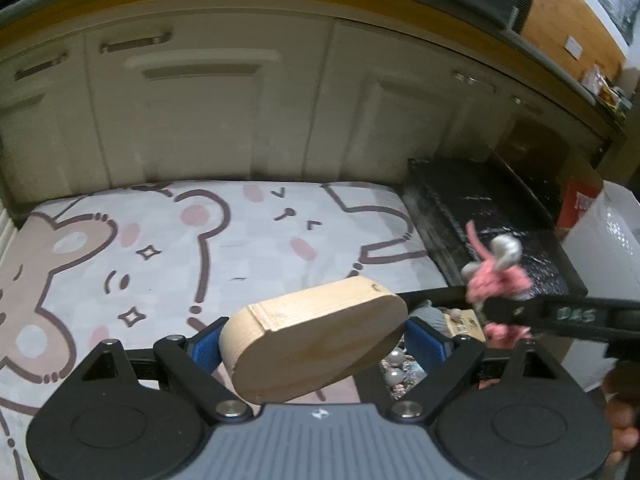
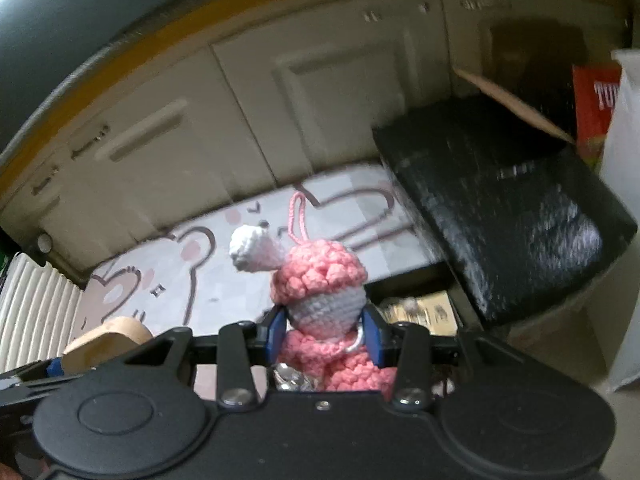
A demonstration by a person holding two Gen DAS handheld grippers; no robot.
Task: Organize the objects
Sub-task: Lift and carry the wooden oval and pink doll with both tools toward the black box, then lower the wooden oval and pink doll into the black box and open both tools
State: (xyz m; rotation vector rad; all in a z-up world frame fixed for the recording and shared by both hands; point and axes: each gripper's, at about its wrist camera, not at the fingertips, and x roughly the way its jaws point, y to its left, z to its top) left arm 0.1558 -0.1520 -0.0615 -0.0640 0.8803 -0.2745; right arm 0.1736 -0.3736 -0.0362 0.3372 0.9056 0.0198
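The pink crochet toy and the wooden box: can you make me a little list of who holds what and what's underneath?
left gripper: holds wooden oval box, tilted
right gripper: shut on pink-and-white crochet toy
toy's extras: pink loop on top, white ear
underneath: cartoon bear mat
beside mat: open black case
behind: cream cabinets

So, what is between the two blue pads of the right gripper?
A pink and white crochet doll: the right gripper has its jaws shut on its white middle, as the right wrist view shows.
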